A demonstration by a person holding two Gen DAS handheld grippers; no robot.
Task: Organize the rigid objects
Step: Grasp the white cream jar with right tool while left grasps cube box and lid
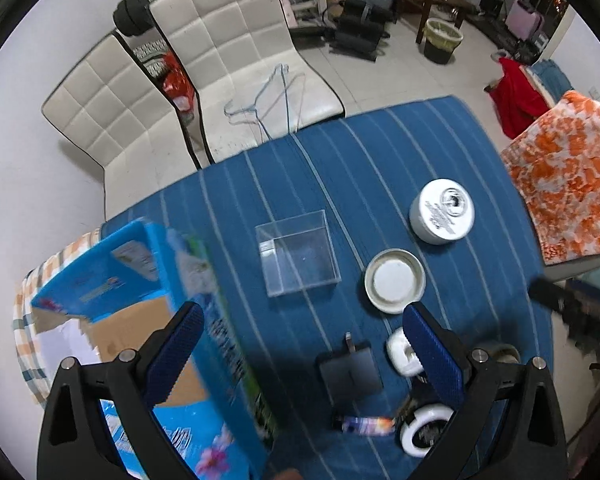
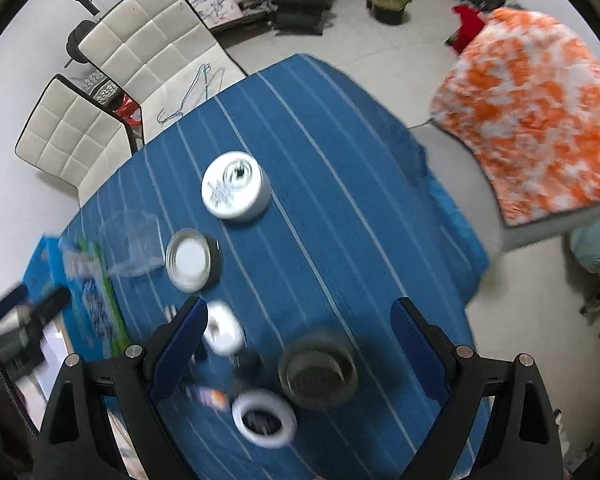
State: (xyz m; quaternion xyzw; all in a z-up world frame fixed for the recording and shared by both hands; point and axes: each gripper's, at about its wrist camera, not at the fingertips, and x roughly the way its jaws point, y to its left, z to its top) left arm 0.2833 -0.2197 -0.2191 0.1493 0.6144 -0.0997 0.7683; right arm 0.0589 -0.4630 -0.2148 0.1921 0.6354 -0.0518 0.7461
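On the blue striped tablecloth (image 1: 380, 160) lie a clear square box (image 1: 298, 254), a white round tin (image 1: 442, 211), a jar lid (image 1: 395, 281), a black square block (image 1: 350, 372), a small white dispenser (image 1: 402, 352), a white tape roll (image 1: 422, 430) and a small tube (image 1: 366, 426). My left gripper (image 1: 304, 348) is open and empty above them. My right gripper (image 2: 300, 344) is open and empty over a dark tape roll (image 2: 318, 372), with the white tape roll (image 2: 264, 420), dispenser (image 2: 222, 330), lid (image 2: 190, 260) and tin (image 2: 234, 190) nearby.
An open blue cardboard box (image 1: 148, 320) stands at the table's left edge. Two white padded chairs (image 1: 236, 60) stand beyond the table, one with wire hangers on it. An orange-patterned cloth (image 2: 532, 112) covers a chair on the right. The other gripper (image 1: 576, 312) shows at the right edge.
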